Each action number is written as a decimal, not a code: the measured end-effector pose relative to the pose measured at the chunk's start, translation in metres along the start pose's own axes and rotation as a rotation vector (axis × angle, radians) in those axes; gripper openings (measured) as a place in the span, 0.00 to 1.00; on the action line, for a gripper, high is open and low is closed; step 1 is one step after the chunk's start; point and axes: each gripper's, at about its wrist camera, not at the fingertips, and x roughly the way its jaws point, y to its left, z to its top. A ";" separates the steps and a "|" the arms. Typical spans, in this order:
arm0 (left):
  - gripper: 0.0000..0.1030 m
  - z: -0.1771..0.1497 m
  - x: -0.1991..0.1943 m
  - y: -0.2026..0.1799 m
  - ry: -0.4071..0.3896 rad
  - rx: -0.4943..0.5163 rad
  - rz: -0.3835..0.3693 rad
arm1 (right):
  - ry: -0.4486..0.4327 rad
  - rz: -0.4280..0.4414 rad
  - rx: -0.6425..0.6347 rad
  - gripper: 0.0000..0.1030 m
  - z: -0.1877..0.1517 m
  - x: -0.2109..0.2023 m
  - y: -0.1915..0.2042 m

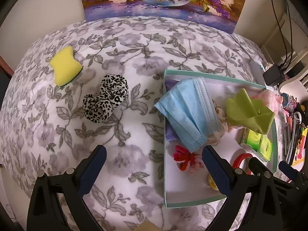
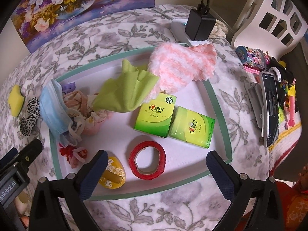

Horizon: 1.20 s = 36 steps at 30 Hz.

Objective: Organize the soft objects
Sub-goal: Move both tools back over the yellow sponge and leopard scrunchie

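Both the left hand-held gripper (image 1: 154, 165) and the right hand-held gripper (image 2: 156, 168) hang released and empty, since the blue face mask (image 1: 187, 111), green cloth (image 2: 128, 93) and pink fluffy towel (image 2: 181, 68) already lie in the teal-rimmed tray (image 2: 218, 107) on the counter. The yellow sponge (image 1: 64, 68) and leopard-print scrunchie (image 1: 105, 98) wait outside it, well apart from the tray. Tissue packs (image 2: 173, 123) and a red tape roll (image 2: 147, 159) crowd the tray floor.
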 end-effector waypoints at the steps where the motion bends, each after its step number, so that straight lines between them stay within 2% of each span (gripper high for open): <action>1: 0.97 0.000 0.000 0.001 0.000 -0.002 0.001 | -0.001 -0.001 -0.003 1.00 0.000 -0.001 0.001; 10: 0.97 0.007 -0.003 0.016 -0.011 -0.040 -0.006 | -0.066 0.035 -0.060 1.00 0.003 -0.020 0.026; 18: 0.97 0.019 -0.016 0.050 -0.058 -0.096 0.025 | -0.122 0.071 -0.107 1.00 0.001 -0.039 0.055; 23: 0.97 0.027 -0.023 0.083 -0.085 -0.139 0.063 | -0.146 0.110 -0.115 1.00 0.002 -0.047 0.067; 28: 0.97 0.033 -0.029 0.131 -0.114 -0.253 0.090 | -0.174 0.123 -0.141 1.00 0.002 -0.055 0.087; 36: 0.97 0.033 -0.037 0.187 -0.142 -0.377 0.133 | -0.217 0.201 -0.209 1.00 0.002 -0.066 0.138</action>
